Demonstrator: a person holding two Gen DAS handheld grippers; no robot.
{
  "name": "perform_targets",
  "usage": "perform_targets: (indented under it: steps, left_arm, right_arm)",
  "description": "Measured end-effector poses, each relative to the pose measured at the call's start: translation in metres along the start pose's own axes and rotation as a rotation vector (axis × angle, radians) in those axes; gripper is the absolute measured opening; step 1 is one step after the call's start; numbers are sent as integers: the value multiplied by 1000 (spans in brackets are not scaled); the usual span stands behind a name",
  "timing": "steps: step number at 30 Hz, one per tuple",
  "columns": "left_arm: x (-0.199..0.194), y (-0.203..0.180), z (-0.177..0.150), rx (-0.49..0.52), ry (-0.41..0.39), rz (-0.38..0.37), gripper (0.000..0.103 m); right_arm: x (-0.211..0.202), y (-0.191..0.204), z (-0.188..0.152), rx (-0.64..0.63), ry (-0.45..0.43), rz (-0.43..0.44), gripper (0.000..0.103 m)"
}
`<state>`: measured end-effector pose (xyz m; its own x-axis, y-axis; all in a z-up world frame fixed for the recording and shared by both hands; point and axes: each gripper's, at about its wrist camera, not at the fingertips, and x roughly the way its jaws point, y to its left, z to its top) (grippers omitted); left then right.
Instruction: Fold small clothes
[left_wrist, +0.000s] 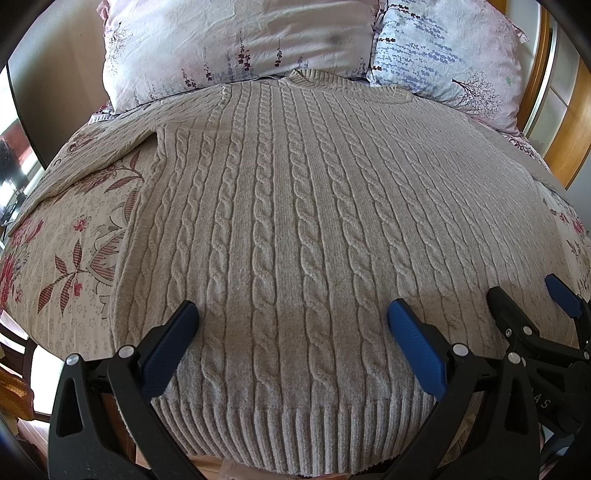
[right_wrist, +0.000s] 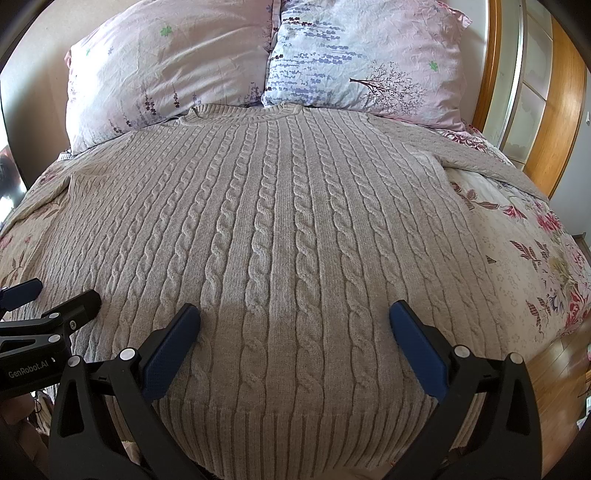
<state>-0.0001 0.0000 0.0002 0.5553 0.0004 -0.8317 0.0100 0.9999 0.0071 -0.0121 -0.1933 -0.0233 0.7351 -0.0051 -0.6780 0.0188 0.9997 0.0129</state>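
At the bottom of each wrist view, the left gripper (left_wrist: 291, 321) and the right gripper (right_wrist: 295, 321) hang spread wide and empty over the ribbed hem of a beige cable-knit sweater (left_wrist: 295, 206). The sweater lies flat, filling mid-frame on a floral bedspread (left_wrist: 66, 258), collar toward two pillows (right_wrist: 166, 66) at the top.

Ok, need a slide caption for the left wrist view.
Open left gripper over the hem of a grey cable-knit sweater laid flat on a floral bed, right gripper alongside.
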Motion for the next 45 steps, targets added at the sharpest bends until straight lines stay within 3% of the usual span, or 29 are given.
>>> perform_targets:
  steps: [38,43,45]
  left_arm:
    - [-1,-1,-1,-5,10,12,101]
    - [0,-1,5,17,37,-1,101]
    - [2,0,9,25,48,-12,101]
  right_arm:
    - [3,2,-1,-10,15,2,102]
    - [4,-1,1,-69,20,49,102]
    - [6,-5,3,-129,15,105,102]
